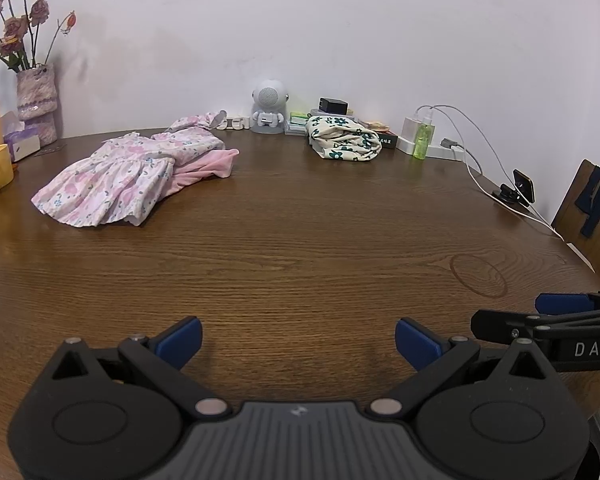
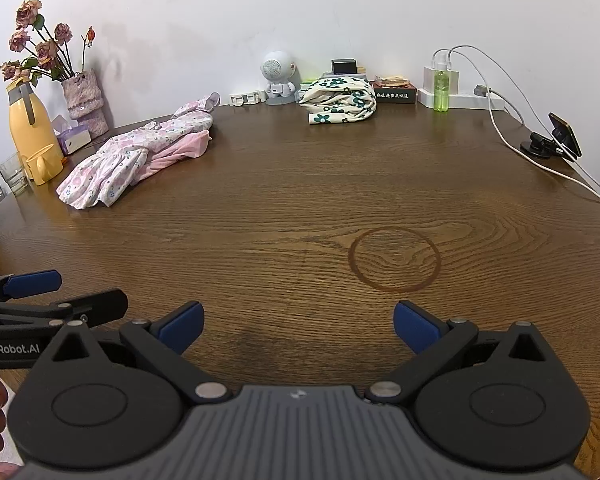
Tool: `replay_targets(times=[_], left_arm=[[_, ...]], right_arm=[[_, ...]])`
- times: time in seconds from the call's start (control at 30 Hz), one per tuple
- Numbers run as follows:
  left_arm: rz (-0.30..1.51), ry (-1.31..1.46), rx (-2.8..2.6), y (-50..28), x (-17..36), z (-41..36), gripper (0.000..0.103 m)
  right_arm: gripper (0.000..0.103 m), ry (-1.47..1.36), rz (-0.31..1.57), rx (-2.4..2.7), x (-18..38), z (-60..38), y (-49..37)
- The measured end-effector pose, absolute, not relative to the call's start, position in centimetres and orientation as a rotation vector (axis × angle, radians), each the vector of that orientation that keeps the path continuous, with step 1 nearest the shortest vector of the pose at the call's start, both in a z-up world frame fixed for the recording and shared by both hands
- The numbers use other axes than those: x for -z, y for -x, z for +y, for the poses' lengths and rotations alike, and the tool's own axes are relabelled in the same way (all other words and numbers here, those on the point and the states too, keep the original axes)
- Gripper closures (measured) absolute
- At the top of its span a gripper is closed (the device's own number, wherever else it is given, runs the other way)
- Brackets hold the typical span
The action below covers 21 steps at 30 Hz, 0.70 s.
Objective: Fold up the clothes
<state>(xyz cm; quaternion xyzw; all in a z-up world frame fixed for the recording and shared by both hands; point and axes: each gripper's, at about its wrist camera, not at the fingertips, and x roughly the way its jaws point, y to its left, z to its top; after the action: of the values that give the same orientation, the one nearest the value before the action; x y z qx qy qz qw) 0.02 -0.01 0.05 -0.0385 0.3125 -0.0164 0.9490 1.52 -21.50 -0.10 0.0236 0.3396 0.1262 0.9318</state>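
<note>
A pink floral dress point(image 1: 112, 178) point(image 2: 134, 160) lies crumpled at the far left of the brown wooden table point(image 1: 300, 248), on top of a plain pink garment point(image 1: 208, 168) point(image 2: 180, 152). A cream cloth with green flowers point(image 1: 342, 138) point(image 2: 340, 98) sits bunched at the back near the wall. My left gripper point(image 1: 298, 340) hovers open over bare wood at the near edge, nothing between its blue pads. My right gripper point(image 2: 298, 322) is open too, just to the right of the left one, and holds nothing. Both are far from the clothes.
Along the wall stand a white robot figure point(image 1: 268, 106), a green spray bottle point(image 1: 422, 140), a white charger with cables point(image 2: 496, 96) and a phone on a clip stand point(image 2: 556, 140). At the left are a flower vase point(image 2: 86, 100), yellow jug point(image 2: 32, 132) and tissue box point(image 2: 74, 136). A chair point(image 1: 592, 216) stands at right.
</note>
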Motion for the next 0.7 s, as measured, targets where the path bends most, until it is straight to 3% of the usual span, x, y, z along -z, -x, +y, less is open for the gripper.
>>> replay_targets(times=[0.7], left_arm=[[0.631, 0.087, 0.039, -0.04, -0.12, 0.13, 0.0]], right_arm=[[0.0, -0.045, 0.699, -0.259, -0.02, -21.33, -1.44]])
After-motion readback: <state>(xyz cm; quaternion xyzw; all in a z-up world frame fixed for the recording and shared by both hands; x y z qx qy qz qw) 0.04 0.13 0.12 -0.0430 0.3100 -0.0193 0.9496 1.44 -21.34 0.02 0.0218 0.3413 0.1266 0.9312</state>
